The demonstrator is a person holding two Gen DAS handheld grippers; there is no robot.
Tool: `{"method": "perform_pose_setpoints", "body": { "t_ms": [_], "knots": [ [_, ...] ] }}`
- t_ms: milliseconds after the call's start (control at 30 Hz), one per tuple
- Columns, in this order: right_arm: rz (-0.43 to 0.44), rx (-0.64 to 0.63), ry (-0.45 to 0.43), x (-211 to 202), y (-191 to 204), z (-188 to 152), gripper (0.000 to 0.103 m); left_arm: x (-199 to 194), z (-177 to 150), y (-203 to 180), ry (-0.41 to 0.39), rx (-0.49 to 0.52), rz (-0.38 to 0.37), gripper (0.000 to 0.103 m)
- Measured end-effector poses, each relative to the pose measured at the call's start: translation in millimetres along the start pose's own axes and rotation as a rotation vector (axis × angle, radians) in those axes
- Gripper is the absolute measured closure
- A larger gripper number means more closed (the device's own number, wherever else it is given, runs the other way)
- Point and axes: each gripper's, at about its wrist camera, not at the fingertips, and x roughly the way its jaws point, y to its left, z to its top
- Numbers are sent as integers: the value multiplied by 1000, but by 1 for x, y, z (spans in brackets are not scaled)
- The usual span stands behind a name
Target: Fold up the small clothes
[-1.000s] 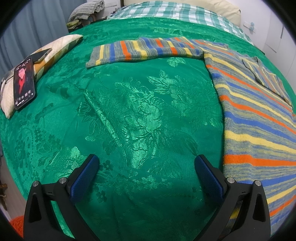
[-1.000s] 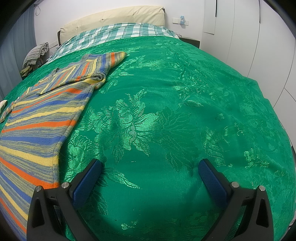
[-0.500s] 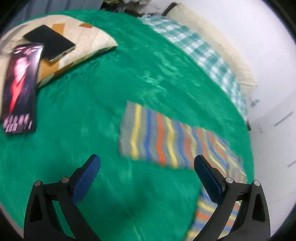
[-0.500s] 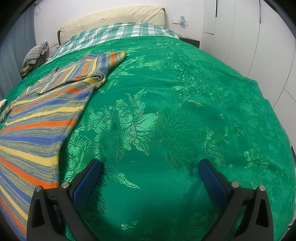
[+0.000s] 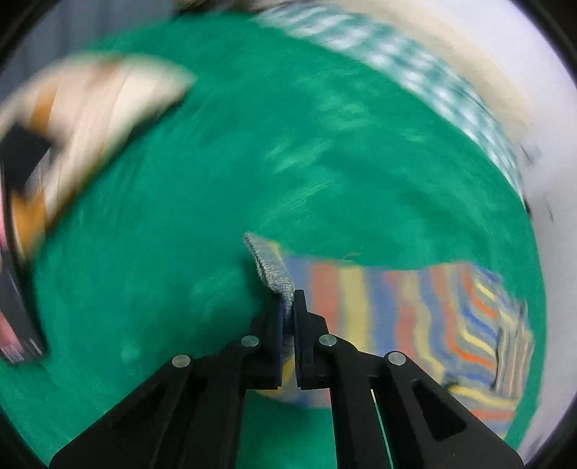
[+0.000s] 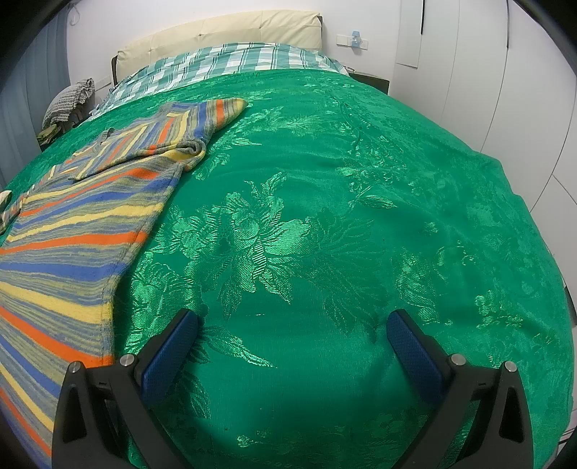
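A striped knit sweater, grey with blue, yellow and orange bands, lies flat on the green bedspread. In the left wrist view, which is blurred, my left gripper is shut on the grey cuff of the sweater's left sleeve, and the cuff stands up out of the closed pads. In the right wrist view my right gripper is open and empty over bare bedspread, to the right of the sweater's hem. The sweater's other sleeve lies stretched out at the far side.
A cream and orange cushion with phones on it lies at the left. A checked sheet and cream headboard are at the far end. White cupboard doors stand on the right.
My left gripper has gone from open above the sleeve to shut on its cuff, and its view is blurred with motion. The right gripper has not moved.
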Motion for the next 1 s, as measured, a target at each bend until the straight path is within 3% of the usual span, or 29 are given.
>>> {"method": "perform_pose_setpoints", "body": {
  "t_ms": [133,233,333,400,433,467,500,600,667,733,800,933,1000],
  "knots": [
    [0,0,0,0,-1,0,0,-60,9,-106,-98,273,-76,100],
    [1,1,0,0,0,0,0,-93,-5,-198,-139,458,-186,100],
    [1,0,-1,0,0,0,0,-92,-26,-264,-110,559,-315,100],
    [1,1,-1,0,0,0,0,-76,-47,-303,-37,623,-397,91],
    [2,1,-1,0,0,0,0,-64,-58,-319,6,635,-420,74],
    [2,1,-1,0,0,0,0,-52,-65,-328,36,627,-418,40],
    [2,1,-1,0,0,0,0,-41,-73,-334,62,605,-405,29],
    [4,2,-2,-1,-2,1,0,-41,-77,-320,57,535,-426,26],
    [5,2,-3,-2,-1,0,0,-49,-78,-296,42,479,-415,19],
    [3,3,-4,-2,-1,0,0,-58,-81,-258,8,414,-350,11],
    [3,2,-4,-2,-1,0,0,-57,-89,-219,-2,367,-293,11],
    [2,2,-4,-2,-1,0,0,-57,-139,-128,16,265,-141,11],
    [2,2,-4,-2,-1,0,0,-55,-162,-100,12,239,-90,11]
  ]
}}
